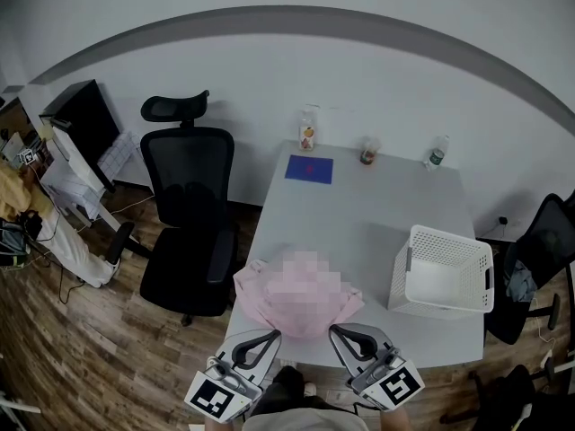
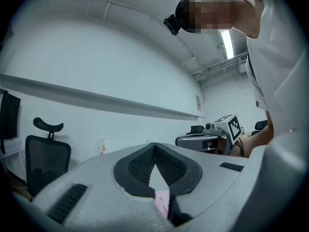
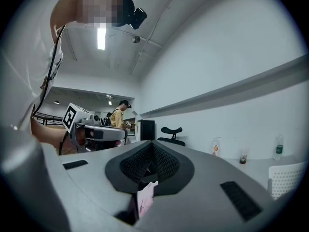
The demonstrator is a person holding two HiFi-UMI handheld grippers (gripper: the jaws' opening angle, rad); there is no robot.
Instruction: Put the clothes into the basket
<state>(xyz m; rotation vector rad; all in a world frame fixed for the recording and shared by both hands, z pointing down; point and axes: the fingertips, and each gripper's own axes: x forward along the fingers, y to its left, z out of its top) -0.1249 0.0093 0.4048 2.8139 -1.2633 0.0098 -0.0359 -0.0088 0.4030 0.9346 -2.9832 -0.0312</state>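
Note:
A pink garment (image 1: 256,299) lies bunched at the near edge of the grey table (image 1: 359,214). My left gripper (image 1: 272,334) holds its near left hem; in the left gripper view a pink fold (image 2: 162,202) shows pinched between the shut jaws. My right gripper (image 1: 334,330) holds the near right hem, and the right gripper view shows pink cloth (image 3: 145,198) caught between its shut jaws. Both grippers point level over the table edge. A white slatted basket (image 1: 445,272) stands on the table to the right of the garment, apart from it.
A black office chair (image 1: 189,214) stands against the table's left side, another chair (image 1: 539,254) at the right. At the table's far end are a blue sheet (image 1: 309,169), a juice bottle (image 1: 308,131), a cup (image 1: 368,153) and a water bottle (image 1: 437,153).

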